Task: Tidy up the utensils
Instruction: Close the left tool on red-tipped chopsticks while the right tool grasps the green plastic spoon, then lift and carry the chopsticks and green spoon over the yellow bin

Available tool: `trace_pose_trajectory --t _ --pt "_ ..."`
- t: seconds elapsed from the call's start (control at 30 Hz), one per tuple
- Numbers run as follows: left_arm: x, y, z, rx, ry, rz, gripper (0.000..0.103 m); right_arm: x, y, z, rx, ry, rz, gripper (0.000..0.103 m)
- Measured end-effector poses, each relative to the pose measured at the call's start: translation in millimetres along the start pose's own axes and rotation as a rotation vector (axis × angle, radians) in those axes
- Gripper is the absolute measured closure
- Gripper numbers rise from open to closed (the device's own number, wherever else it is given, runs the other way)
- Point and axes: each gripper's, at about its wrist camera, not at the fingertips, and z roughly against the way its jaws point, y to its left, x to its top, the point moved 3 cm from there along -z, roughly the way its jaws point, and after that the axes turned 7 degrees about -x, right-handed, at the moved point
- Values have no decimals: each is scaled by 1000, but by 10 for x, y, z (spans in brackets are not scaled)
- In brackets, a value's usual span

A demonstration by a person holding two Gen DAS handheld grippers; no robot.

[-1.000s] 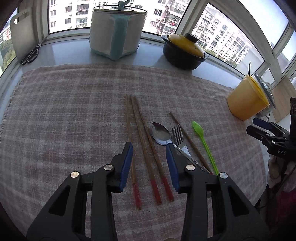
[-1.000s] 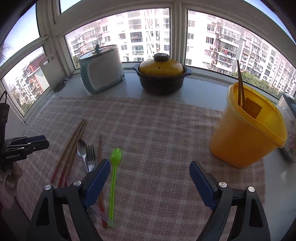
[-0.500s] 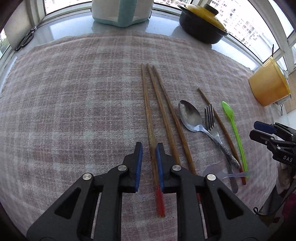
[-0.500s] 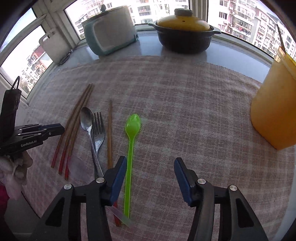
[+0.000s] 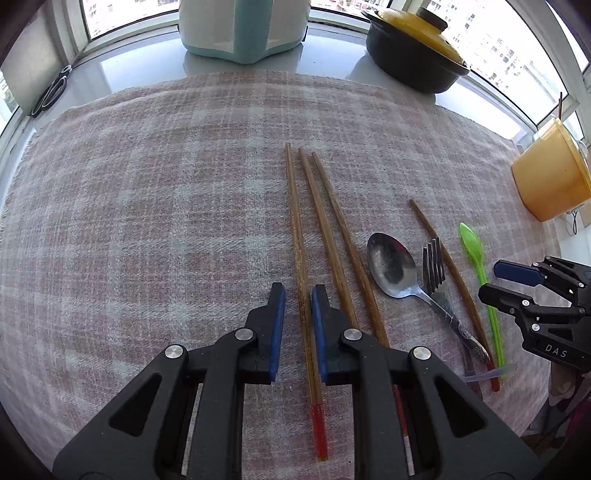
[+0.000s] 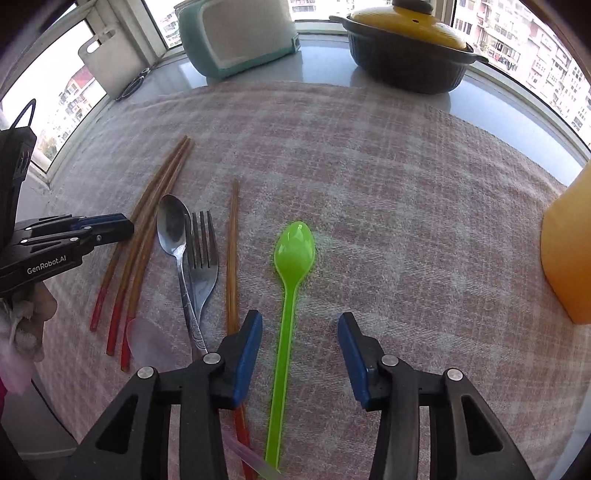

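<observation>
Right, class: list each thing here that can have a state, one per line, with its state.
left claw: open, just been closing, leftmost chopstick between its pads
right claw: open, just been closing, green spoon between its pads
black pot: lid on
yellow tub: stick standing inside
</observation>
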Motion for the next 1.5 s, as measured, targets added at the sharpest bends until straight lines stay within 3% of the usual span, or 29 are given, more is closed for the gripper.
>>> trace_pose_trajectory --t 0.33,0.43,0.57,0.63,1.0,1.5 --pt "237 -20 -117 -4 -10 -28 89 180 105 -86 -86 34 80 64" --pt "291 -8 -133 -16 2 -25 89 200 144 -99 -95 38 106 72" --pt "305 72 -114 -41 11 -12 97 216 103 -99 -105 42 105 95" --pt "287 140 -73 -57 6 16 99 214 40 -90 -96 41 85 99" --pt "146 269 349 -114 -105 95 99 110 -196 75 -25 -13 -37 99" --pt "40 -231 1017 -156 -298 63 99 15 -446 684 3 -186 -125 99"
